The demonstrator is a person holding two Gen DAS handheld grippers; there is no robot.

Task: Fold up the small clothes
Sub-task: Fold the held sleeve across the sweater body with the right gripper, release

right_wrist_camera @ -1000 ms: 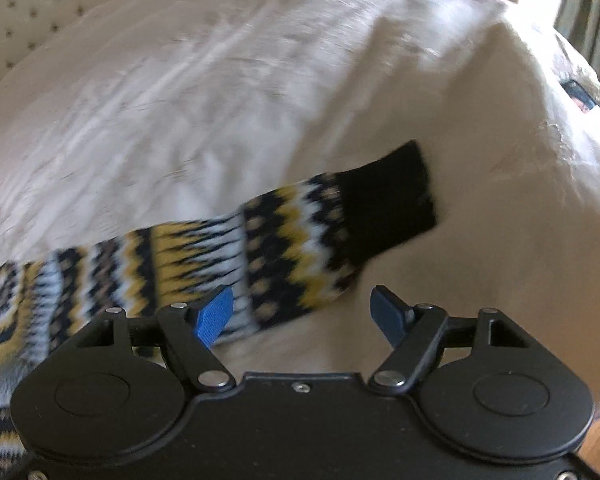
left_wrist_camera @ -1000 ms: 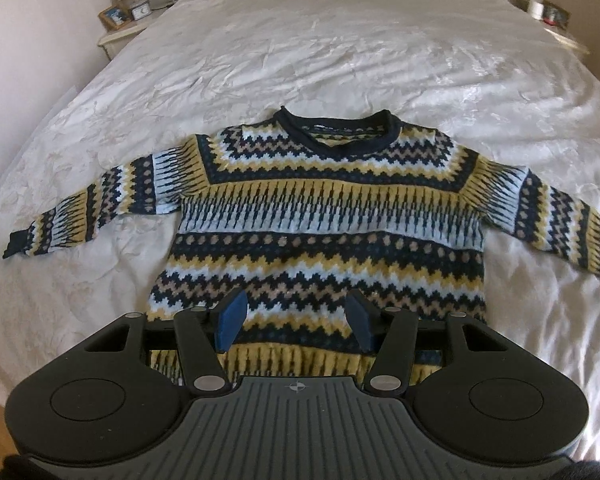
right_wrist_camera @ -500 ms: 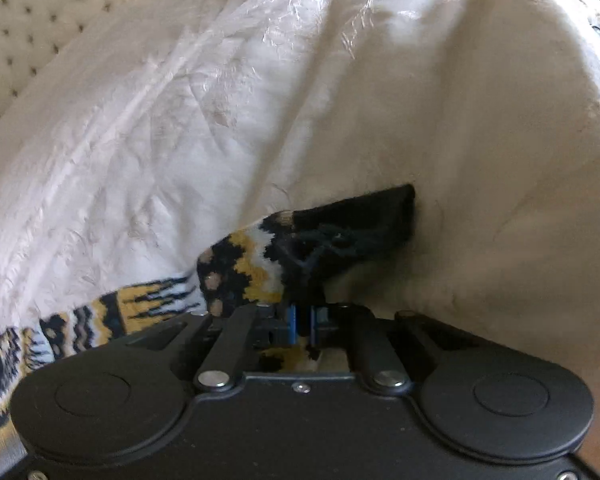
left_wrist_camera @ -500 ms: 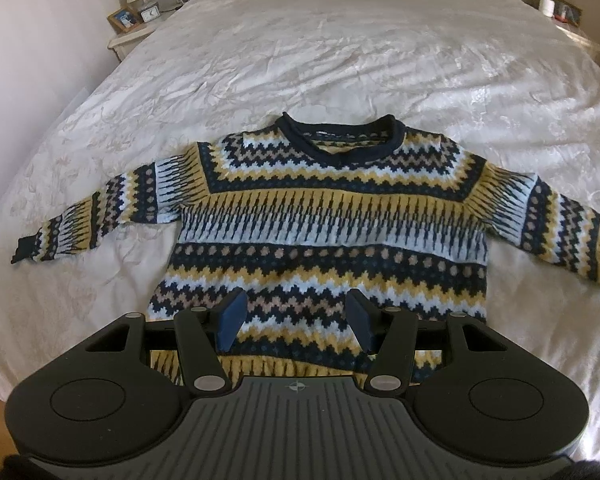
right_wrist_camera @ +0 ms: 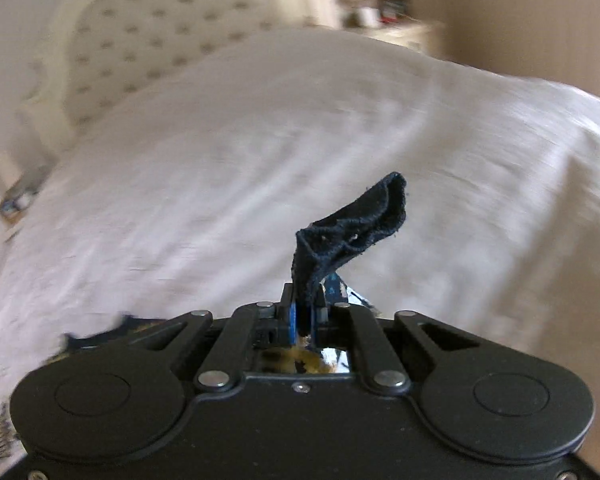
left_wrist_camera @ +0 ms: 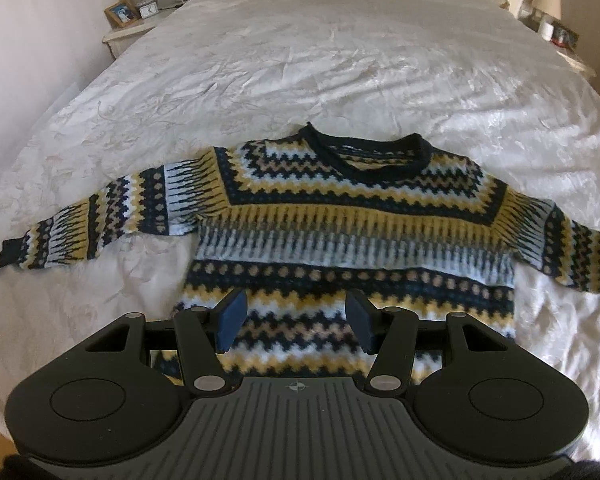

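The right gripper (right_wrist_camera: 304, 316) has its jaws clenched tight on the dark cuff (right_wrist_camera: 356, 224) of the sweater's sleeve; the cuff sticks up and out past the blue pads (right_wrist_camera: 292, 320), crumpled and lifted clear of the bed (right_wrist_camera: 220, 184), with a bit of yellow patterned knit showing just behind the jaws. The left gripper (left_wrist_camera: 296, 320) hangs with its jaws released, about half spread, nothing between them and no cloth touched. The sweater (left_wrist_camera: 340, 220) lies flat and face up on the white bed cover, directly ahead of and beneath those open jaws: its hem runs under them, its navy collar (left_wrist_camera: 368, 152) points away, and its other sleeve (left_wrist_camera: 100, 220) stretches out to the left. I can read no label or writing anywhere on it.
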